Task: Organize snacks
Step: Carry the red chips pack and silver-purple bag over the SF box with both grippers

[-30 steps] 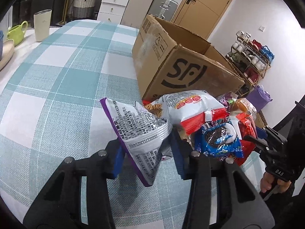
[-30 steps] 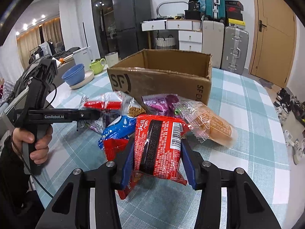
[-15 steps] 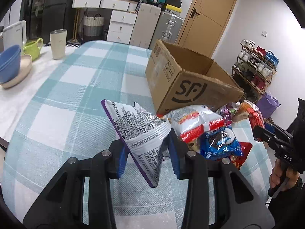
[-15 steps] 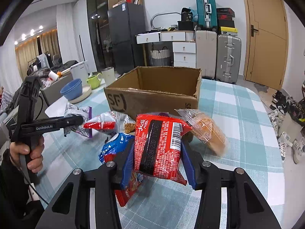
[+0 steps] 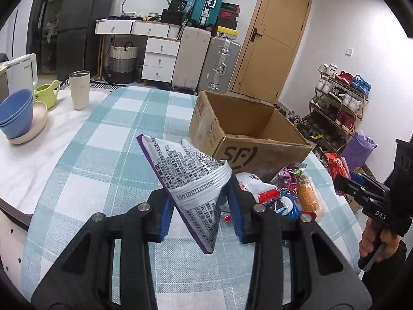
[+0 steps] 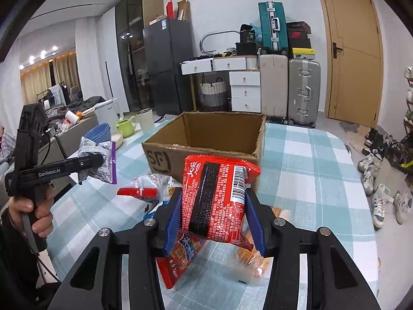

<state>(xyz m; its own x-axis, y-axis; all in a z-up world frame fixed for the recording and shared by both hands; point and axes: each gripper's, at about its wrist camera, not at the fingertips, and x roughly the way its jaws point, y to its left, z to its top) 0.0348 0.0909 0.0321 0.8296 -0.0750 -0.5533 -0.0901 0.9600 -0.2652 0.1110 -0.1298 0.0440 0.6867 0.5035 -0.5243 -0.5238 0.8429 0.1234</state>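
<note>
My left gripper (image 5: pixel 198 211) is shut on a white and purple snack bag (image 5: pixel 191 178) and holds it above the table, left of the open cardboard box (image 5: pixel 247 139). It also shows in the right wrist view (image 6: pixel 100 160). My right gripper (image 6: pixel 214 222) is shut on a red snack bag (image 6: pixel 216 196), held up in front of the cardboard box (image 6: pixel 206 139). The box looks empty inside. A pile of snack packets (image 5: pixel 289 196) lies on the checked tablecloth (image 5: pixel 103 155) in front of the box.
Blue bowls (image 5: pixel 15 113), a green pitcher (image 5: pixel 47 95), a cream tumbler (image 5: pixel 78 89) and a white kettle (image 5: pixel 22 71) stand at the table's far left. Suitcases, drawers and a door are behind the table. A shoe rack (image 5: pixel 338 103) stands at the right.
Both grippers have risen with their bags. The box's open inside has come into view in both cameras, and the snack pile now sits lower in the frames.
</note>
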